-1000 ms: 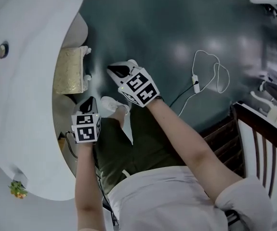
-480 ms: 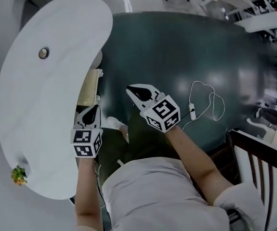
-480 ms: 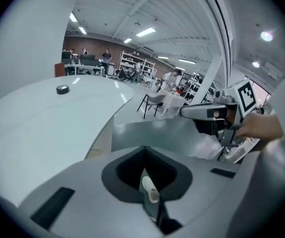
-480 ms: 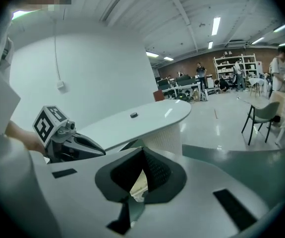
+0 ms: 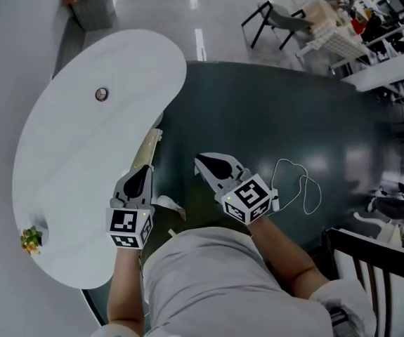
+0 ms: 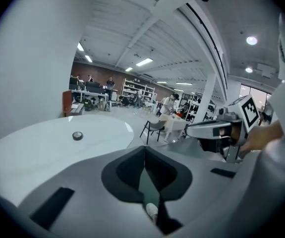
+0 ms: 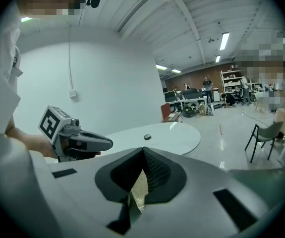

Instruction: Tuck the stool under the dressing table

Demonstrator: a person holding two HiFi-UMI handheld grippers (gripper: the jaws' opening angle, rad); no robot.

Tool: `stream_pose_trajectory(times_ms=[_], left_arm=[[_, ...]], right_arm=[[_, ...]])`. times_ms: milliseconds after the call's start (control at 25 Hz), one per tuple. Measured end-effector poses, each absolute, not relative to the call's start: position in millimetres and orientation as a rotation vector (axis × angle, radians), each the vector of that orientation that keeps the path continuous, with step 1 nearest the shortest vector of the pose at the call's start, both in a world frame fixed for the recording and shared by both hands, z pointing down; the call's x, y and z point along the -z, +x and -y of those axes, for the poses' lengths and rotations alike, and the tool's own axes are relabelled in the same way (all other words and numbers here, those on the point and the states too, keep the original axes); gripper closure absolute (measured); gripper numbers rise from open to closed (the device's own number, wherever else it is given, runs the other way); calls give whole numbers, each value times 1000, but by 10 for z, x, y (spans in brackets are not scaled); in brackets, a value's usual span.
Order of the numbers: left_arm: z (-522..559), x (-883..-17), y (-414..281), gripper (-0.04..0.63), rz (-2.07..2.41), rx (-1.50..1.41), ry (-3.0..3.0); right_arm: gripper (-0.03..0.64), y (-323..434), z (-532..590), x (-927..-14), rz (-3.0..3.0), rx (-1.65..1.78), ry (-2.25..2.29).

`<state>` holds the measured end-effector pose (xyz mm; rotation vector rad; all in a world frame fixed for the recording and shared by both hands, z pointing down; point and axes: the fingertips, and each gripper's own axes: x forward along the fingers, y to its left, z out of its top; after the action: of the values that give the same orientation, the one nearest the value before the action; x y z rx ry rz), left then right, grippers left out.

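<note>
Since a second ago you've stood up and both hands have come up off the floor; the view is higher, so the whole white table (image 5: 82,160) now shows, and the stool (image 5: 147,148) has shrunk to a beige strip at the table's inner edge. Left gripper (image 5: 142,174): jaws together, nothing in them, hanging just over the table edge beside that strip. Right gripper (image 5: 209,164): jaws together too, empty, over the dark floor mat and apart from the stool. The stool looks mostly under the top with one side of the cushion peeking out, so I'd call the tuck about done, maybe one nudge short. Risks from here: the left gripper is close to the rim, so a careless swing could knock the table and roll the small round object (image 5: 101,93). The white cable (image 5: 296,181) lies loose on the mat near your right side, so stepping back could snag it. Pushing the stool again from this height could skew it.
</note>
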<state>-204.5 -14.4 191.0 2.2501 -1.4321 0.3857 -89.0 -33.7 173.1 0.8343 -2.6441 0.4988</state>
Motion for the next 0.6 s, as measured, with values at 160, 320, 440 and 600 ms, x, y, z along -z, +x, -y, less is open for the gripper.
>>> stream_pose_trajectory(times_ms=[160,320,440,600], left_arm=[[43,-1503,-2181,592,1485,-321,2308],[-18,-1131,-2346,592,1554,-286,2346],[-29,-910,-2460,592,1623,-284,2358],[-60,-712,-2559,592,1677,-259,2354]], right_arm=[[607,-972,220,-1388,2669,-409,835],[607,-1008,131,-1078,2712,-359,840],[607,-1052,121,-899,2748,-341,839],[607,-1129,100,-703,2769,-297,829]])
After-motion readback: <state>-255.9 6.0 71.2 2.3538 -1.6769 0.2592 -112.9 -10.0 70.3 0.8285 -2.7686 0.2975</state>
